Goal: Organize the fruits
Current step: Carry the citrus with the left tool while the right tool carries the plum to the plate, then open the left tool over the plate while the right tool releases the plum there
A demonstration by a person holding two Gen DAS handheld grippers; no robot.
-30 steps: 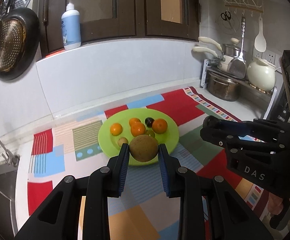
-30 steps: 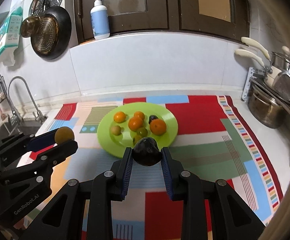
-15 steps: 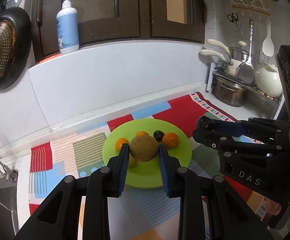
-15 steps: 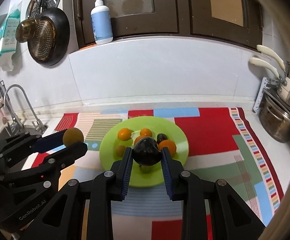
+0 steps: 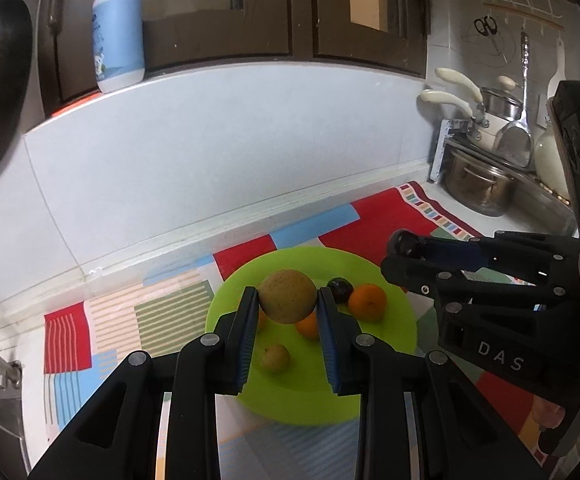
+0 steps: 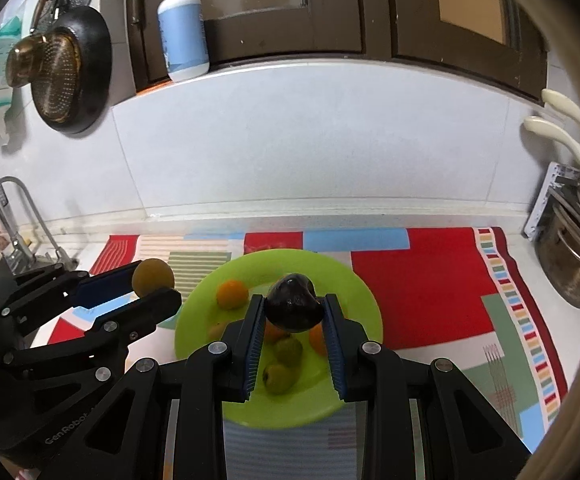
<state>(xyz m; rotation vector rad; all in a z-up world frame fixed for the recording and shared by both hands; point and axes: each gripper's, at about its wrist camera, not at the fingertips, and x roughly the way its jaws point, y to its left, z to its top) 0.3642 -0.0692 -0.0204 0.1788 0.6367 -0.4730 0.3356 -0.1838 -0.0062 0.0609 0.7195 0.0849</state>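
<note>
Left gripper [image 5: 288,304], centre of the left wrist view: jaws clamped on a tan round fruit [image 5: 288,296], held above the lime-green plate [image 5: 393,344]. Right gripper [image 6: 293,310], centre of the right wrist view: jaws clamped on a dark avocado-like fruit [image 6: 293,308], likewise held over the plate. Plate resting on the patchwork mat [image 6: 421,280] on the table, lower middle of both frames.

Risks, as judgement: both grippers converging on one plate, so a clash of jaws likely if lowered together. Round fruit gripped only at its sides; a slack squeeze or a release from height could send it rolling off the shallow rim onto the mat. Crowded middle of the plate, so a fruit set down on the ones lying there could knock them outward.

Count on the plate in the left wrist view: two oranges, one at right [image 5: 367,302] and one partly hidden behind the jaws; one small dark fruit [image 5: 339,289]; one small yellow-green fruit [image 5: 274,358]; possibly more hidden. Two small green fruits [image 6: 288,352] visible in the right wrist view. Held fruits: two. Plates: one. Soap bottle [image 5: 118,32] at upper left: one.
</note>
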